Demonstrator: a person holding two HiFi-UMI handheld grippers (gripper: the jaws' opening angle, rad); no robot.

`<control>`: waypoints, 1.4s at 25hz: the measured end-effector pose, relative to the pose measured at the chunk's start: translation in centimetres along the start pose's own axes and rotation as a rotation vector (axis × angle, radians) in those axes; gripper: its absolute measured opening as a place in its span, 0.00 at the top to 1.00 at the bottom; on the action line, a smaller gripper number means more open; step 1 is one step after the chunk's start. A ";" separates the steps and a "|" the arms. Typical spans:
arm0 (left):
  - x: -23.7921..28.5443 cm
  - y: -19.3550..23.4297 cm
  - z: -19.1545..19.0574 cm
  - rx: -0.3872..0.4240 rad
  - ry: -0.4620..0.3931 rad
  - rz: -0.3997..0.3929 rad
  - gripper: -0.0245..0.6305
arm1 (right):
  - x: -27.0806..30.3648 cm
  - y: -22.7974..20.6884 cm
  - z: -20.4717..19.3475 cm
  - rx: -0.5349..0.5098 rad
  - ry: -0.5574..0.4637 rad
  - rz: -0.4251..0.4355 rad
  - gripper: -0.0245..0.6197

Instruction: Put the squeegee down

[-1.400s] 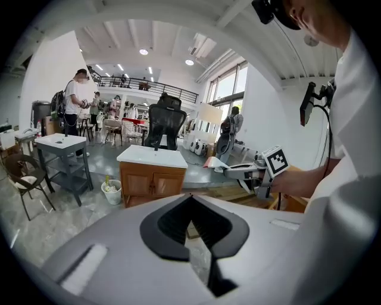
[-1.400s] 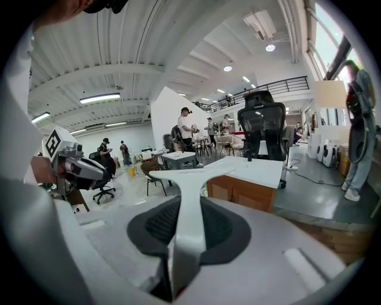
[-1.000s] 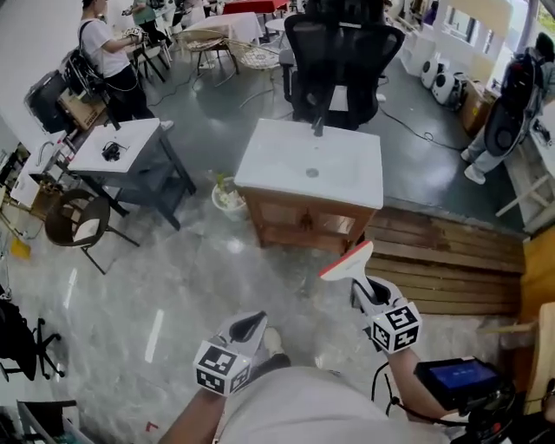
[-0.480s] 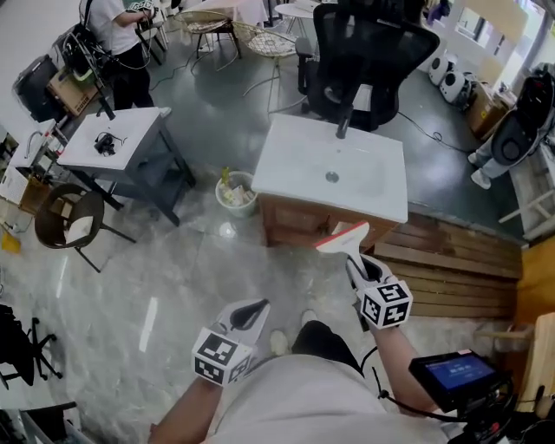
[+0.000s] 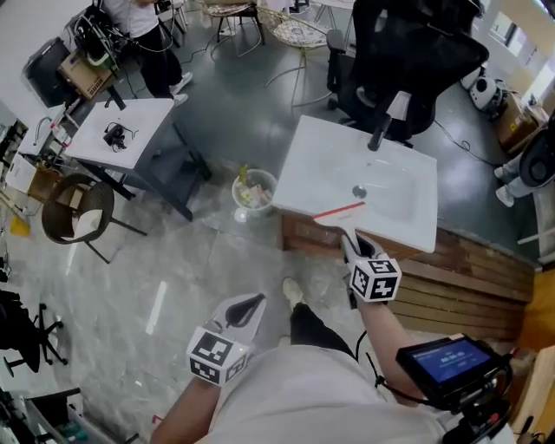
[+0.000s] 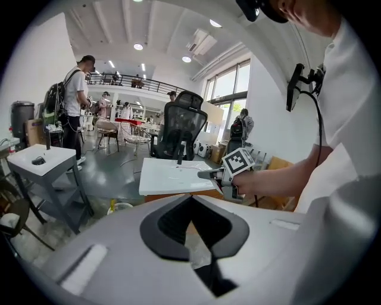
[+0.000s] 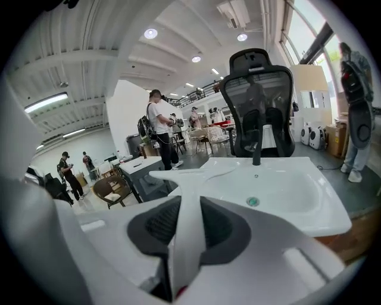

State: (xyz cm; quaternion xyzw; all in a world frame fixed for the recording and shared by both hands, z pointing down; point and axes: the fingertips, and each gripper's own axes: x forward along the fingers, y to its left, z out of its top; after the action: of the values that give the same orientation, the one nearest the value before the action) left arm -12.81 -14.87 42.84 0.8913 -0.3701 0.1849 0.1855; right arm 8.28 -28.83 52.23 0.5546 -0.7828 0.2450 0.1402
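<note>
The squeegee (image 5: 340,212) has a red blade and a white handle. My right gripper (image 5: 354,247) is shut on that handle. The blade hangs over the front rim of the white sink (image 5: 316,165), which tops a wooden cabinet. In the right gripper view the white handle (image 7: 183,220) runs up between the pads to the blade (image 7: 190,174), with the basin (image 7: 292,193) and black faucet (image 7: 256,149) beyond. My left gripper (image 5: 251,305) is lower left over the floor, shut and holding nothing. The left gripper view shows the right gripper (image 6: 209,174) at the sink's edge.
A black office chair (image 5: 416,48) stands behind the sink. A full waste bin (image 5: 253,191) sits at its left, then a grey table (image 5: 121,130) and a round chair (image 5: 76,212). Wooden planks (image 5: 486,277) lie to the right. A person (image 5: 143,22) stands far left.
Both grippers have moved forward toward the sink. The squeegee blade has gone from over the floor in front of the cabinet to over the sink's front rim.
</note>
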 end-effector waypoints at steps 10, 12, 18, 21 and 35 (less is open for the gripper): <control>7.5 6.1 5.6 -0.020 0.076 0.000 0.96 | 14.6 -3.5 5.0 0.122 0.031 -0.034 0.82; 9.1 6.7 6.3 -0.017 0.085 -0.005 0.96 | 17.1 -4.1 5.7 0.114 0.031 -0.052 0.82; 12.8 7.4 8.0 -0.014 0.104 -0.028 0.96 | 23.5 -6.1 7.2 0.145 0.048 -0.088 0.82; 14.5 8.9 8.7 -0.019 0.113 -0.014 0.96 | 27.0 -7.2 8.2 0.168 0.047 -0.107 0.82; 15.0 14.1 9.6 -0.052 0.105 0.010 0.96 | 37.0 -10.5 11.7 0.303 0.044 -0.268 0.82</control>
State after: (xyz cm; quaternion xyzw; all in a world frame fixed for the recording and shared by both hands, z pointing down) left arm -11.44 -37.47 44.32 0.8733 -0.3692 0.2226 0.2268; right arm 5.97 -67.52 62.96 0.6630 -0.6529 0.3512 0.1037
